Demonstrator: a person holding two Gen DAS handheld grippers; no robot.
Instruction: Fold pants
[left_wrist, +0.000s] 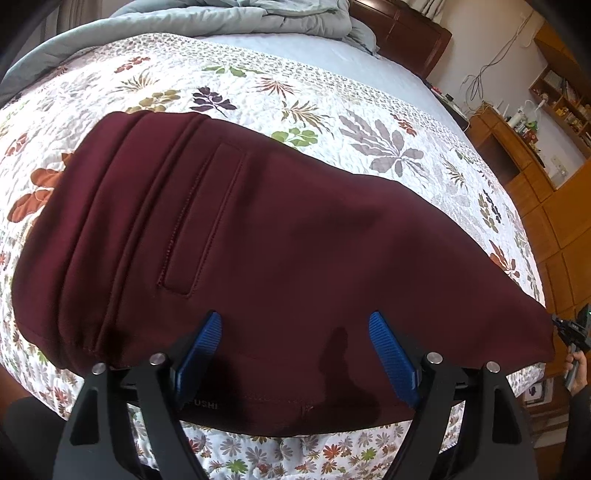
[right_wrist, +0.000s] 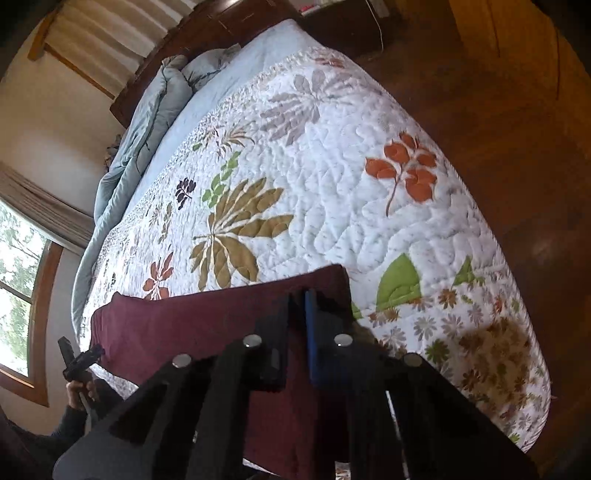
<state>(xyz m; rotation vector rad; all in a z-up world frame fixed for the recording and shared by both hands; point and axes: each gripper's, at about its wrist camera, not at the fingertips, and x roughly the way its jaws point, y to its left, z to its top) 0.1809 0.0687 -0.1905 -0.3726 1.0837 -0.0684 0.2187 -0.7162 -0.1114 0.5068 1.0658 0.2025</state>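
Observation:
Dark maroon pants (left_wrist: 258, 221) lie flat on the floral quilt, a stitched back pocket (left_wrist: 199, 221) facing up. My left gripper (left_wrist: 295, 319) hovers over the pants' near edge, its blue pads (left_wrist: 201, 347) spread wide with nothing pinched between them. In the right wrist view the pants (right_wrist: 177, 328) stretch away to the left. My right gripper (right_wrist: 300, 299) is shut on the maroon fabric near the end of the pants, with only a thin strip of cloth showing between its fingers. A hand holds the left gripper (right_wrist: 79, 360) at the far left.
The quilt (left_wrist: 332, 110) covers a bed. A grey-blue duvet (left_wrist: 280, 14) is bunched by the wooden headboard (left_wrist: 402, 37). Wooden shelves and cabinets (left_wrist: 535, 147) stand to the right of the bed. Wood floor (right_wrist: 517, 129) runs past the bed's edge, and a window (right_wrist: 18, 280) is at left.

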